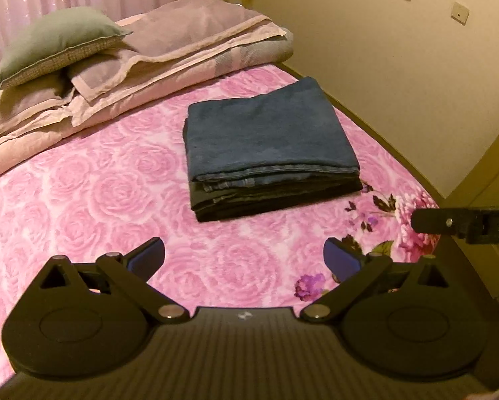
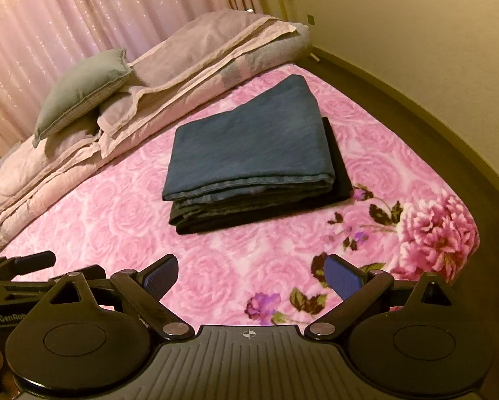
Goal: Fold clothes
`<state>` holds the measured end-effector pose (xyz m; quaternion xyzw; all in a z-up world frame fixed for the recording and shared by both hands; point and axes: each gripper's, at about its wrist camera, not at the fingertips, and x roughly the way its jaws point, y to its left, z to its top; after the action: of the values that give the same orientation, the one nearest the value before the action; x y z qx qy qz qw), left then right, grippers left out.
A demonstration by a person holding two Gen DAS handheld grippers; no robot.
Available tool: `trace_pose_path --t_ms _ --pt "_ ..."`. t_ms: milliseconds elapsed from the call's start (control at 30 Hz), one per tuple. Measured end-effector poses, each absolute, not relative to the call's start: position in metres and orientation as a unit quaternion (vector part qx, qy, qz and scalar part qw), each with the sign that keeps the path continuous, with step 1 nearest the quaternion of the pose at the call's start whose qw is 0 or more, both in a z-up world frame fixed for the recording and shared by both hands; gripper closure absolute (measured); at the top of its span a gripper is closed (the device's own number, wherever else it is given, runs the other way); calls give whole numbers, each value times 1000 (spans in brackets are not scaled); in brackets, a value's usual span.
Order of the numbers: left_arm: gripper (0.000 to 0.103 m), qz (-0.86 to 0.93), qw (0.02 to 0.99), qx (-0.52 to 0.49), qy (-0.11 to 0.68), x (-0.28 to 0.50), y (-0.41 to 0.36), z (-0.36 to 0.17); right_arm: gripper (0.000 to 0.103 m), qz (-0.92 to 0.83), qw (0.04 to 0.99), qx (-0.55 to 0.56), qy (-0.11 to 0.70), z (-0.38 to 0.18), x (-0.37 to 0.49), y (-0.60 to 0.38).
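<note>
Both pairs of jaws stand wide apart with nothing between them. The left gripper point(image 1: 244, 260) and right gripper point(image 2: 252, 276) hang side by side above the near part of the bed point(image 1: 92, 200), apart from the clothes. The folded jeans point(image 1: 266, 140) lie on top of a folded black garment point(image 1: 276, 201), a neat stack near the bed's right edge. Along the far edge lie a folded quilt point(image 1: 169, 66) and a grey pillow point(image 1: 52, 43), before a curtain point(image 2: 82, 10).
</note>
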<state>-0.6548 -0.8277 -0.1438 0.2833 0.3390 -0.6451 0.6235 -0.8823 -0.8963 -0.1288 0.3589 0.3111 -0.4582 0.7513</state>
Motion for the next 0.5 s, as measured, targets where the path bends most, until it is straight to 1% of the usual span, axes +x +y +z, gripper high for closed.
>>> trace_pose_path --t_ms 500 --pt "3 -644 627 277 341 -648 -825 -144 6 -461 753 335 329 -125 -865 -886"
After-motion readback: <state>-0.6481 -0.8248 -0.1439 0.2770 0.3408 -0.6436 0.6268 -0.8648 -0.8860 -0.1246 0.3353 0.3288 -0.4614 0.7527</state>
